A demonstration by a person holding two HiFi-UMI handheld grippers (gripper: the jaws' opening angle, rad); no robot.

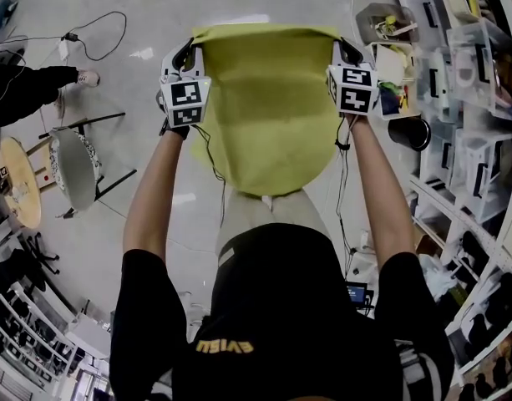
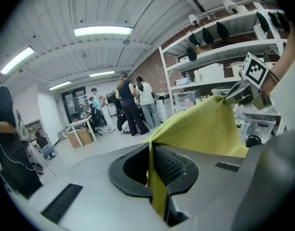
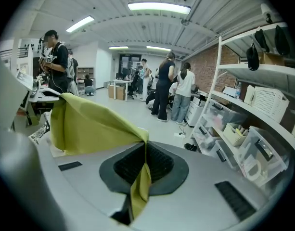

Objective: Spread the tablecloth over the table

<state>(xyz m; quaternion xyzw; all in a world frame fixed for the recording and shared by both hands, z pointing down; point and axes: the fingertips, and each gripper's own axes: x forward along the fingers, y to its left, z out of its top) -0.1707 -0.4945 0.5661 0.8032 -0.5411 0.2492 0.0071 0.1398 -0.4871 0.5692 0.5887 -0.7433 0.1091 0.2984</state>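
A yellow-green tablecloth (image 1: 268,107) hangs in front of me, stretched between both grippers at its top corners. My left gripper (image 1: 189,50) is shut on the left corner; in the left gripper view the cloth (image 2: 205,129) runs out of the pinched jaws (image 2: 149,170) toward the other gripper. My right gripper (image 1: 345,50) is shut on the right corner, and in the right gripper view the cloth (image 3: 94,124) leaves the closed jaws (image 3: 143,170) to the left. The lower edge of the cloth hangs near my waist. No table shows under the cloth.
Shelving (image 1: 464,98) with bins and boxes runs along the right. A chair (image 1: 76,167) and a round wooden stool (image 1: 17,182) stand at left, cables (image 1: 88,40) lie on the floor. Several people (image 3: 171,88) stand farther off in the room.
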